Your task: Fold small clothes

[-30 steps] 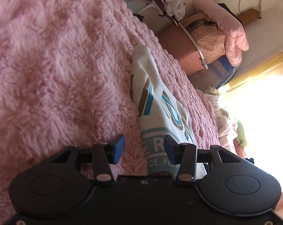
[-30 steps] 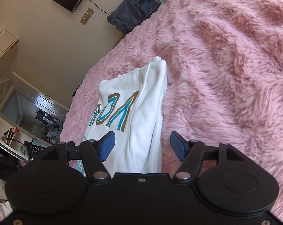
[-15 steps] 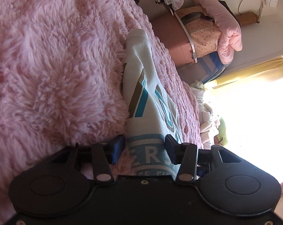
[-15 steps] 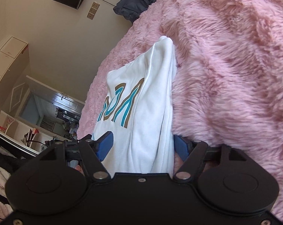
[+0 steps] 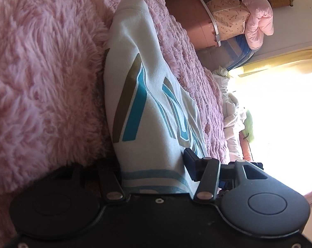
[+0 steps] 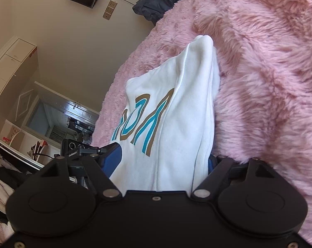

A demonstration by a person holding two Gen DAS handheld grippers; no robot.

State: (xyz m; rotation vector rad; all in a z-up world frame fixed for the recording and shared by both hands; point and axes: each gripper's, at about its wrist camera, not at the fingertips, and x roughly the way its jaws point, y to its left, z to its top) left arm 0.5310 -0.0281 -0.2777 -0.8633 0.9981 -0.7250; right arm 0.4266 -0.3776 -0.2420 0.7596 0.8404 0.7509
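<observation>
White shirt (image 5: 153, 107) with teal-and-brown lettering lies folded on a shaggy pink blanket (image 5: 42, 72), its edges between the jaws of both tools. The left gripper (image 5: 153, 169) is opening around one end; the right gripper (image 6: 164, 161) straddles the other, unclenched. Bundled bedding (image 5: 238, 14) sits beyond.

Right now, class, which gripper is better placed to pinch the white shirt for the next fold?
Probably the right gripper: both pads flank the folded edge of the white shirt. The left gripper, jaws opening around it, has one pad hidden by the pink blanket.
</observation>
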